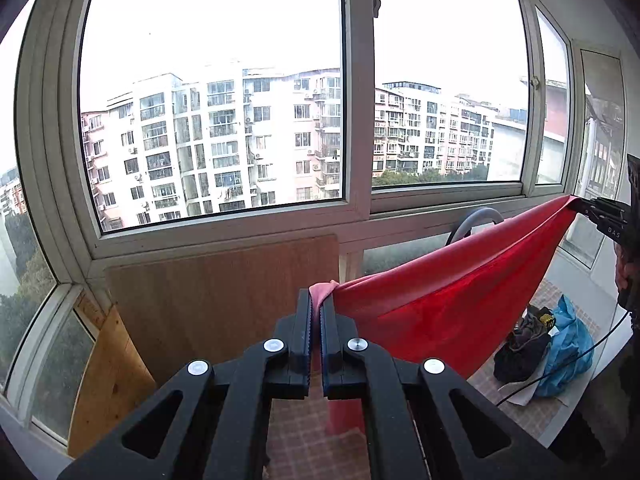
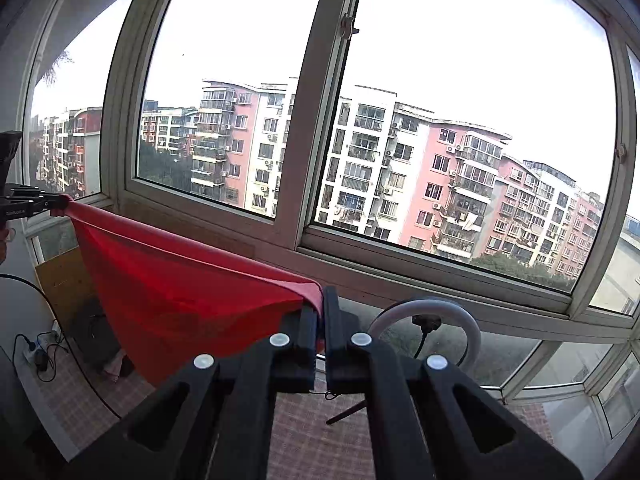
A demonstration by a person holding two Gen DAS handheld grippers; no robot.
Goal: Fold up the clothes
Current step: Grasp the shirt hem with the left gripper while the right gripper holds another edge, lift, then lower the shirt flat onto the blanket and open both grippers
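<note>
Between left gripper point(image 1: 316, 308) and right gripper point(image 2: 322, 308), both clamped, red cloth point(image 1: 452, 292) hangs, seemingly taut.

**An enclosed balcony of a high-floor flat**

White-framed sliding windows point(image 1: 352, 92) fill the upper part of both views, looking out level with the upper storeys of pink and white apartment blocks point(image 2: 420, 184), with treetops below them. A wooden board point(image 1: 224, 296) leans under the sill at lower centre of the left view. A checked cloth point(image 2: 320, 440) covers the surface along the bottom. At lower right of the left view lie a blue plastic bag point(image 1: 572, 344) and dark clothes point(image 1: 520, 348). A ring light point(image 2: 428, 320) stands at lower right of the right view, and a power strip point(image 2: 36, 350) at lower left.
</note>
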